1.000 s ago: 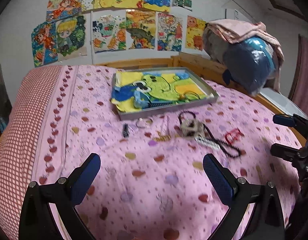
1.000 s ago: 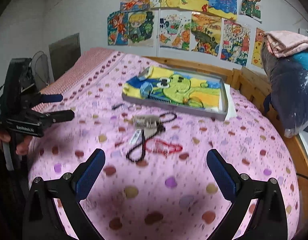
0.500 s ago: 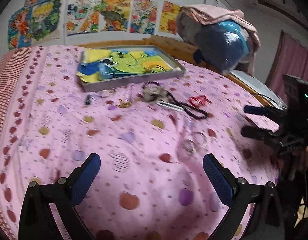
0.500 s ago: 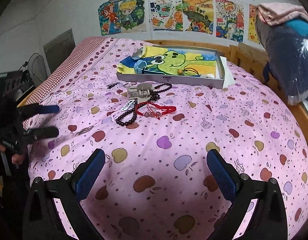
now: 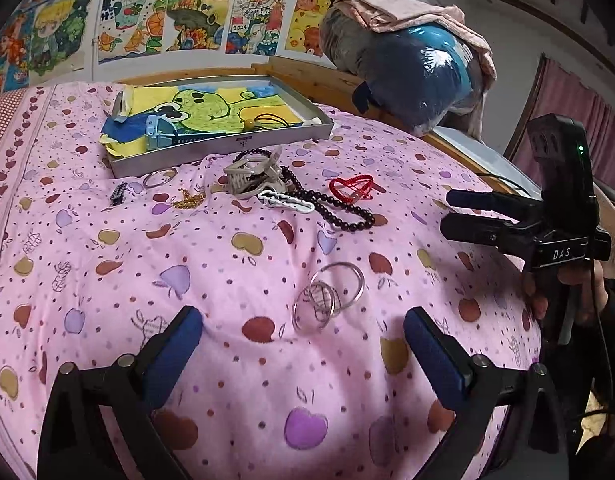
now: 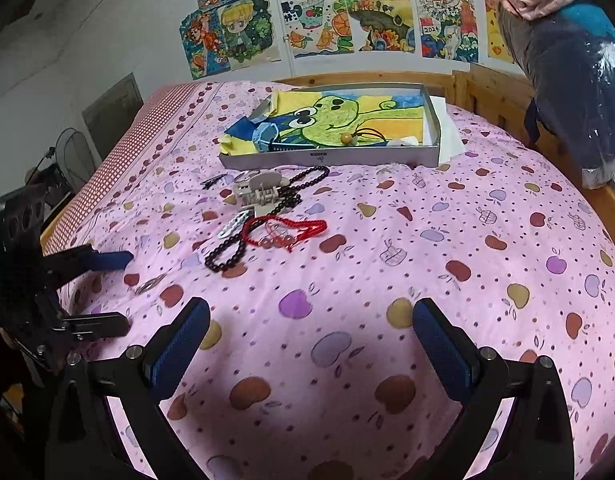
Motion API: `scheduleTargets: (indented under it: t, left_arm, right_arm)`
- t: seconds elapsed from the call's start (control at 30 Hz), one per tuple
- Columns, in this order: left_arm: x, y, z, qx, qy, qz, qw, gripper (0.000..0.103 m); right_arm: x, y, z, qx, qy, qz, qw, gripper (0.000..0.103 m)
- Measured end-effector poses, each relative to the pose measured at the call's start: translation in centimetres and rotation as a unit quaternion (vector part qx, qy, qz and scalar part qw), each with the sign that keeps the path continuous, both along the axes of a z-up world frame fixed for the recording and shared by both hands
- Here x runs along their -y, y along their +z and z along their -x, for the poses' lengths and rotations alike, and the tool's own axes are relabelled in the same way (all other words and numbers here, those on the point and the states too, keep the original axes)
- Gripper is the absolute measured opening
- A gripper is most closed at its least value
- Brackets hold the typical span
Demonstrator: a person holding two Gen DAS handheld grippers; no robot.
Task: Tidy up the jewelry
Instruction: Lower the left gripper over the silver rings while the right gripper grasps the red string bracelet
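Note:
Jewelry lies scattered on the pink apple-print bedspread (image 5: 235,264). Interlinked silver bangles (image 5: 327,296) lie just ahead of my open, empty left gripper (image 5: 303,344). Farther off are a dark bead bracelet (image 5: 339,212), a red string bracelet (image 5: 351,188), a beige hair claw (image 5: 251,176), a white clip (image 5: 285,200), a gold chain (image 5: 187,200) and a black clip (image 5: 118,194). Behind them stands a grey tray (image 5: 227,148) lined with a frog drawing. My right gripper (image 6: 311,340) hovers open and empty over the bedspread, well short of the red bracelet (image 6: 287,232) and the tray (image 6: 331,158).
A blue plastic-wrapped bundle (image 5: 419,76) under pink cloth sits on the wooden bed frame (image 6: 495,100) at the right. Drawings (image 6: 319,24) cover the wall. A fan (image 6: 73,156) stands left of the bed. A hand (image 5: 571,292) holds the right gripper (image 5: 467,212).
My left gripper has swung right and come closer, so the silver bangles now lie just ahead of its fingers. My right gripper has dropped lower toward the bedspread. Both stayed open.

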State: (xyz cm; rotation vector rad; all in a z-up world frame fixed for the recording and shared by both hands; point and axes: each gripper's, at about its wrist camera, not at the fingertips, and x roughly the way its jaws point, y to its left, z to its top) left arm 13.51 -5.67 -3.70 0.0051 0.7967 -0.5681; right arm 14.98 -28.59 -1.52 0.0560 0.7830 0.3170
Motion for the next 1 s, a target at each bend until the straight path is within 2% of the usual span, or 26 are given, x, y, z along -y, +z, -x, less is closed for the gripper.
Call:
scheduleTargets:
  t: [0.1, 0.17, 0.2, 0.27, 0.43, 0.67, 0.8, 0.87, 0.9, 0.97, 1.0]
  left_arm:
    - [0.2, -0.3, -0.5, -0.004, 0.005, -0.003, 1.0, 0.083]
    - [0.2, -0.5, -0.7, -0.008, 0.007, 0.0, 0.9999, 0.068]
    - [0.2, -0.6, -0.8, -0.01, 0.009, 0.003, 0.9999, 0.065]
    - [0.1, -0.8, -1.1, -0.011, 0.014, 0.007, 0.9998, 0.051]
    - [0.1, -1.1, -1.7, -0.014, 0.021, 0.009, 0.9997, 0.029]
    - [-0.3, -1.6, -2.3, -0.017, 0.032, 0.017, 0.9992, 0.029]
    - [-0.3, -1.8, -2.6, -0.013, 0.036, 0.017, 0.9991, 0.028]
    - [-0.2, -1.9, -2.6, -0.01, 0.036, 0.014, 0.9992, 0.028]
    - [-0.2, -1.9, -2.5, -0.008, 0.036, 0.013, 0.9992, 0.028]
    - [-0.1, -1.8, -2.4, -0.001, 0.036, 0.011, 0.9993, 0.028]
    - [-0.1, -1.8, -2.3, 0.001, 0.036, 0.01, 0.9993, 0.028]
  right_arm:
    - [0.1, -0.2, -1.0, -0.006, 0.002, -0.006, 1.0, 0.1]
    - [0.1, -0.4, -1.8, -0.01, 0.006, -0.01, 1.0, 0.099]
    - [0.1, -0.5, -2.2, -0.013, 0.007, -0.012, 1.0, 0.099]
    - [-0.1, -0.7, -3.2, -0.019, 0.012, -0.019, 1.0, 0.099]
    - [-0.7, -1.3, -5.7, -0.034, 0.02, -0.036, 0.999, 0.095]
    - [-2.7, -2.5, -8.6, -0.051, 0.05, -0.031, 0.997, 0.068]
    - [-3.3, -2.9, -8.7, -0.05, 0.064, -0.026, 0.996, 0.06]
    - [-3.3, -3.0, -8.7, -0.049, 0.067, -0.029, 0.996, 0.049]
    - [-3.2, -3.0, -8.7, -0.048, 0.068, -0.032, 0.996, 0.047]
    - [-3.0, -3.1, -8.6, -0.045, 0.068, -0.038, 0.996, 0.031]
    - [-2.9, -3.1, -8.6, -0.044, 0.066, -0.039, 0.996, 0.026]
